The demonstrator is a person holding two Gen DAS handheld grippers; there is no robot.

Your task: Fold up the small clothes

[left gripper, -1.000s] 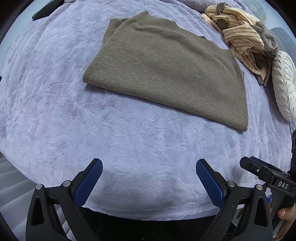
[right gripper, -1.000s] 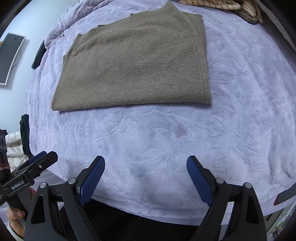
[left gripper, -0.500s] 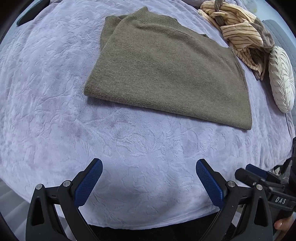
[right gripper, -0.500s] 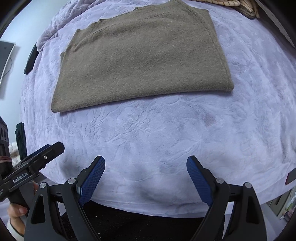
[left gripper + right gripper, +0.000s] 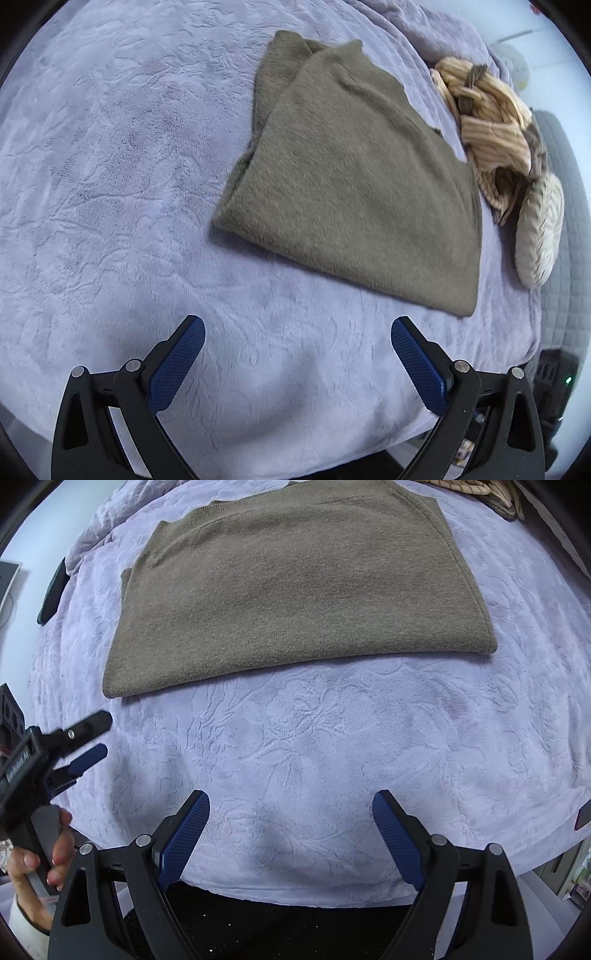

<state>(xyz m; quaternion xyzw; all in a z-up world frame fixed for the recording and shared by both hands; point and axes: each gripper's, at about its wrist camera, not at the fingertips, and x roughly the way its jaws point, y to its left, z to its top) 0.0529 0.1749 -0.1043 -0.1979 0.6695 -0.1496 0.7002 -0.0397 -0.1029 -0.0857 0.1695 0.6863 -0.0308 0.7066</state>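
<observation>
An olive-brown knit garment (image 5: 354, 184) lies folded flat on the lilac blanket (image 5: 110, 184); the right wrist view shows it (image 5: 295, 587) across the top of the picture. My left gripper (image 5: 297, 334) hovers open over bare blanket, short of the garment's near edge, nothing between its blue pads. The right gripper (image 5: 291, 808) is open too, empty, above the blanket in front of the garment's long folded edge. In the right wrist view the left gripper (image 5: 99, 734) appears at the left border, held by a hand (image 5: 44, 853), near the garment's left corner.
A crumpled striped cream garment (image 5: 487, 125) and a round ribbed cushion (image 5: 539, 236) lie beyond the folded piece at the right. A dark flat object (image 5: 53, 590) rests at the blanket's far left edge. The bed's front edge (image 5: 295, 893) drops to a dark floor.
Both grippers have moved in over the bed toward the garment, which looks larger and nearer. The left view has swung so the garment sits further right. Jaws stayed open.
</observation>
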